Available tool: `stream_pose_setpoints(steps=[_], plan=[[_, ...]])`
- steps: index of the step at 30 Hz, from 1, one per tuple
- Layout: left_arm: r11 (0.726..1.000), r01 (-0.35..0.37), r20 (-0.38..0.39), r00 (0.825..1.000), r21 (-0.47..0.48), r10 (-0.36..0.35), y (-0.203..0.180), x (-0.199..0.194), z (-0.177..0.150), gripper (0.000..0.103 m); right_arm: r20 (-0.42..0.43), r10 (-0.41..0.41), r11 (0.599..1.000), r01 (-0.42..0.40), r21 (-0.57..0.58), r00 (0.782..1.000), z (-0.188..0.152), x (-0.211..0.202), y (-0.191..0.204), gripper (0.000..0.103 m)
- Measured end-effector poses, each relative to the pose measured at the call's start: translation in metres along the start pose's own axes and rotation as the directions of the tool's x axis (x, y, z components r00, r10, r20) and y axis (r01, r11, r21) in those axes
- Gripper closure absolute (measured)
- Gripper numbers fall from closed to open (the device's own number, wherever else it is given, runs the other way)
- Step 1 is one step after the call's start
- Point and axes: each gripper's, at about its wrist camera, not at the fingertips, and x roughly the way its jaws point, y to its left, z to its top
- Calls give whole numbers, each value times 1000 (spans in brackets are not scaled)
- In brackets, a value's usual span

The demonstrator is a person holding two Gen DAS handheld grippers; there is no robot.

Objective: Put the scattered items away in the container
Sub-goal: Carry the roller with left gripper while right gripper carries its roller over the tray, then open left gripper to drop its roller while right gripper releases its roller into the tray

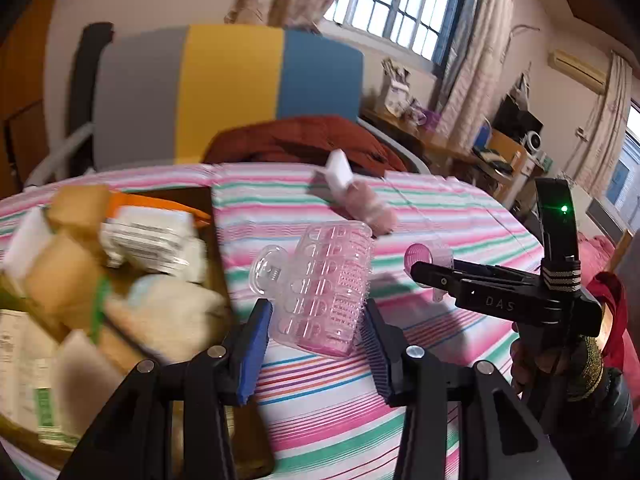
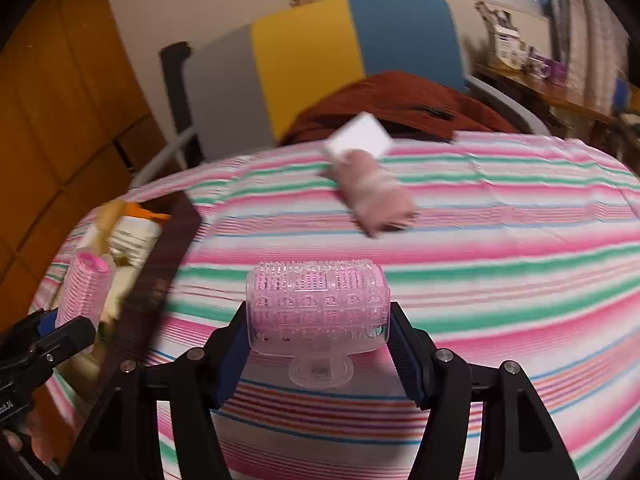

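My left gripper (image 1: 316, 308) is shut on a translucent pink hair roller (image 1: 320, 280), held above the striped tablecloth (image 1: 440, 216) just right of the brown container (image 1: 219, 240). The container is full of several sponges and packets. In the right wrist view my right gripper (image 2: 318, 312) is shut on a second pink hair roller (image 2: 318, 304), lying crosswise between the pads. The left gripper (image 2: 64, 320) with its roller (image 2: 86, 292) shows at the left edge over the container (image 2: 160, 264). A white block (image 2: 358, 138) and a pink bundle (image 2: 376, 196) lie farther back on the cloth.
A chair with a grey, yellow and blue back (image 1: 228, 92) stands behind the table, with a rust-red garment (image 1: 296, 140) on its seat. A cluttered desk (image 1: 460, 148) is at the far right. A person's hand (image 1: 532, 364) holds the right gripper's handle.
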Motion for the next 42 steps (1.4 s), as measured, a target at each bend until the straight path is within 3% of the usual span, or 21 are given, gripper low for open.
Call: stream_pose_setpoints(steps=[7,14,20,25,35,42], plan=[[993,-100,66,992,-63,104,61,-42,4,58,23,116,989,-113,-98,993,15,10,80,38],[970,-205,76,973,-128,216,125,-63,3,58,9,227,956,-221,-192,974,21,23,152,38],[951,-267,68,957,-155,280,165,-63,9,58,-31,251,939,-252,-233,967,25,48,194,38],[942,-294,28,953,-161,302,194,-50,14,58,-66,229,935,-238,-261,971,30,67,220,38],[943,-260,-54,966,-207,255,232,-29,22,58,-124,187,937,-214,-275,975,35,91,240,38],[936,-287,-97,957,-205,272,242,-14,25,57,-131,199,940,-227,-256,971,33,99,239,29]])
